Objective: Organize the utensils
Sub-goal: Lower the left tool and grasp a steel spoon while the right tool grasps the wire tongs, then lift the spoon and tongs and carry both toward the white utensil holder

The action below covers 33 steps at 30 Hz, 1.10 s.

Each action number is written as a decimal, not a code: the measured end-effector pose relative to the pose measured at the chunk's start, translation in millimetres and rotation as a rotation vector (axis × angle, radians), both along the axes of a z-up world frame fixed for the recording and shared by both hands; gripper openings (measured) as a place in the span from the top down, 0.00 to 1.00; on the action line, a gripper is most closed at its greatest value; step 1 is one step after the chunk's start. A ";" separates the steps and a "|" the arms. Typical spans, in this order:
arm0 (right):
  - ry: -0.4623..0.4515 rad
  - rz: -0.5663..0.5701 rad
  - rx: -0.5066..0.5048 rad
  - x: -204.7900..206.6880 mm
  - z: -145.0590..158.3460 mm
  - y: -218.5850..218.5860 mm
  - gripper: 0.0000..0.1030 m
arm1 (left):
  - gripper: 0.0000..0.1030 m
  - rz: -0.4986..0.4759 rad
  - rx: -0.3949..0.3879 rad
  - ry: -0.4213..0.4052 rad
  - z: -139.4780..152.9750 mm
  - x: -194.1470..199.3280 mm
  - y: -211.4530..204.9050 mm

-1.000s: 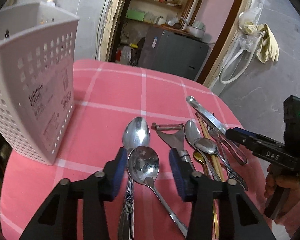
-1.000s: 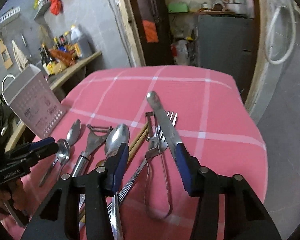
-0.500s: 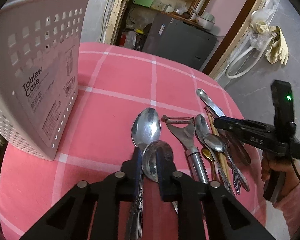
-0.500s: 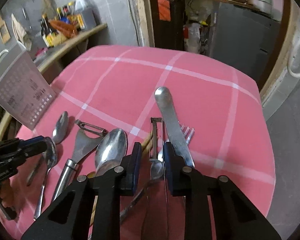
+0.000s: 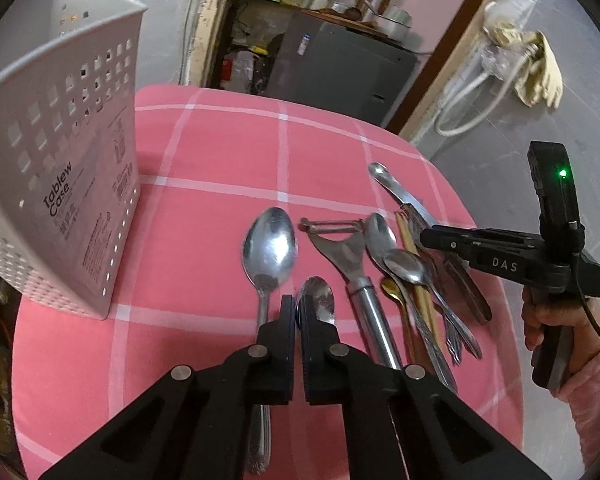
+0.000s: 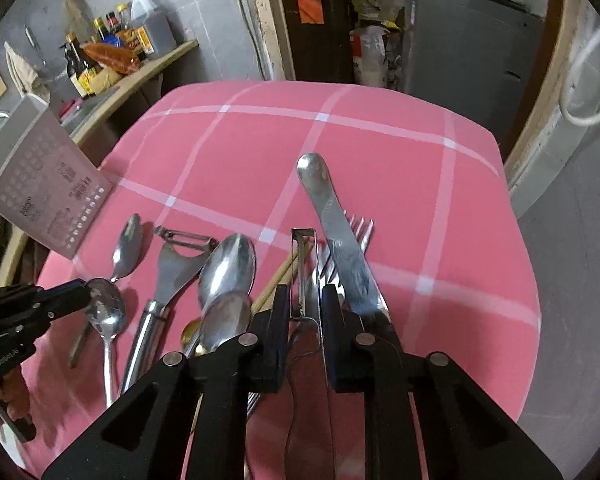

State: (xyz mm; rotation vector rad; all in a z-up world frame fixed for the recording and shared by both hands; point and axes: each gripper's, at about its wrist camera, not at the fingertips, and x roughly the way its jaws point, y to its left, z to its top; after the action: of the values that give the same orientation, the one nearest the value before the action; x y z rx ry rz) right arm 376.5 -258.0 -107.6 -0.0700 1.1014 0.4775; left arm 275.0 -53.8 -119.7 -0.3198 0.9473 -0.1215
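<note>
While hidden left, right-wrist-only bottles [image 6: 100, 60] beyond utensil holder [image 6: 44, 196].

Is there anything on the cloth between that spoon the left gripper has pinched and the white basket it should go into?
Nothing visible. The left gripper is shut on the small spoon; only bare pink tablecloth lies between it and the white basket. The big spoon sits just beside it.

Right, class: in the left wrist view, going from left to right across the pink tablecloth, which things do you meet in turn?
White perforated utensil case → large spoon → small spoon, pinched in the left gripper → peeler → pile of spoons, chopsticks and cutlery, too overlapped to order → right gripper, held in a hand.
</note>
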 end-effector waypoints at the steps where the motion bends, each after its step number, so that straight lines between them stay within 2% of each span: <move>1: 0.006 -0.004 0.013 -3.3 -0.1 -3.5 0.86 | 0.97 -0.008 0.000 0.008 0.6 -0.8 -0.8; 11: 0.060 -0.047 0.056 -31.0 -12.8 -22.6 0.86 | 0.97 -0.049 -0.117 0.150 -19.3 7.2 5.3; 15: 0.070 -0.072 0.091 -35.3 -13.5 -25.5 0.86 | 0.95 -0.063 -0.143 0.184 -27.9 12.1 4.8; 19: 0.072 -0.088 0.108 -40.0 -15.3 -27.8 0.86 | 0.94 -0.070 -0.168 0.183 -29.5 17.4 4.9; 22: 0.045 -0.096 0.133 -47.5 -8.7 -29.5 0.86 | 0.96 -0.068 -0.164 0.166 -27.8 16.9 3.3; 25: -0.001 -0.109 0.160 -58.4 4.5 -31.4 0.86 | 0.96 -0.085 -0.128 0.095 -12.0 8.2 -3.4; 29: -0.080 -0.139 0.228 -72.3 32.3 -29.4 0.86 | 0.97 -0.099 -0.086 -0.002 23.8 -9.7 -11.2; 33: -0.179 -0.160 0.292 -82.0 63.8 -18.9 0.87 | 0.97 -0.085 -0.054 -0.099 65.9 -23.9 -1.4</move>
State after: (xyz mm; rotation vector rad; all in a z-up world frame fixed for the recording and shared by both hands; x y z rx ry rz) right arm 294.4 -276.9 -43.8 0.2264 0.8452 0.4743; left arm 251.1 -55.1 -53.8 -0.3201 0.8611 -0.2391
